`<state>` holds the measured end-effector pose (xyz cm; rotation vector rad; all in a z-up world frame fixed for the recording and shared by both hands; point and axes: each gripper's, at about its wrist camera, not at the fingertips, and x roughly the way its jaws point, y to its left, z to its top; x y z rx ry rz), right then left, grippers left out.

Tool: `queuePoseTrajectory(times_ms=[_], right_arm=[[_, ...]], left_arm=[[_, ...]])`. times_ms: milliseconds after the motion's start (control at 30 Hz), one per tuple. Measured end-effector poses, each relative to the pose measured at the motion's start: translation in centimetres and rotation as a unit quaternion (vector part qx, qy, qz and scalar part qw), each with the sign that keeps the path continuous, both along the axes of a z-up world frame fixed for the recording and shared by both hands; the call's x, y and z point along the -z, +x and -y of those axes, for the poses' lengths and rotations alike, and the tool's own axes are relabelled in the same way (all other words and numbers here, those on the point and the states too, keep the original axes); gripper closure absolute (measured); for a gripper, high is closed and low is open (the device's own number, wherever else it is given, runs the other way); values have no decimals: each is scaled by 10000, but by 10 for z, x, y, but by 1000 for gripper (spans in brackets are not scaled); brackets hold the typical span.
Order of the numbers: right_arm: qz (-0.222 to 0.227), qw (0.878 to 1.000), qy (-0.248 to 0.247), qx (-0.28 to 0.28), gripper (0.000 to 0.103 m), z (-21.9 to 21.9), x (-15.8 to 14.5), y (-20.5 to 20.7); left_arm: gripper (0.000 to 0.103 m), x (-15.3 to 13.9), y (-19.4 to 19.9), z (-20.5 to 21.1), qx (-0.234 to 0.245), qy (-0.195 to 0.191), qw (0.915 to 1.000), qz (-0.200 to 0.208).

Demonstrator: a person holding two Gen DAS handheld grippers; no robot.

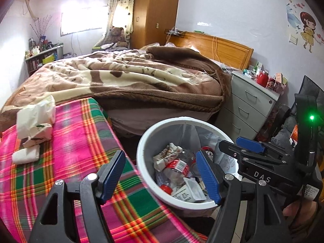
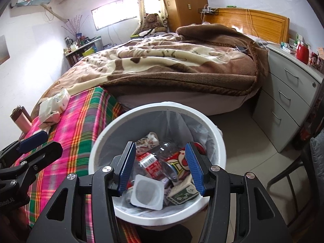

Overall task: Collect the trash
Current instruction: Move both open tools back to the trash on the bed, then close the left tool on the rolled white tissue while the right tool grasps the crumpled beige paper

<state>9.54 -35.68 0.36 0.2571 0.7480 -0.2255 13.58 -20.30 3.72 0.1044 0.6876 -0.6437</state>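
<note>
White trash bin (image 2: 219,141) holds clear bottle (image 2: 160,151), red can (image 2: 180,160), yogurt cup (image 2: 147,194), wrappers. Both tools, right (image 2: 160,166) and left (image 1: 162,174), apart, empty, above bin. Crumpled tissues (image 1: 34,119) left of bin on plaid table (image 1: 77,141).

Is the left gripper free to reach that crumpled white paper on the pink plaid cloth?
Probably yes. The left gripper has its jaws open and empty, and the crumpled white paper lies uncovered on the pink plaid cloth, with only bare cloth between them.
</note>
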Motion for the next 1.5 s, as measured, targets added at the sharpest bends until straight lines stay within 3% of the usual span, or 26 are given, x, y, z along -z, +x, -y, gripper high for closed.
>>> queuePoseTrajectory(times_ms=[933,1300,1367,1500], right_arm=[[424,9939,-25,-1018,47,-89,-11,41],[441,9875,10,-1511,47,-122,-8,75],[418,9869,-5,-1559,41,-127,-6,80],[307,9844,2,-1731,40,-135,-2,95]], left_arm=[[28,-6,24,-117,-1039,-78,9944,182],[28,-4,51,-180,-1675,-48,9858,131],[28,-2,57,-188,-1799,17,9836,137],[28,4,71,-204,-1924,17,9813,4]])
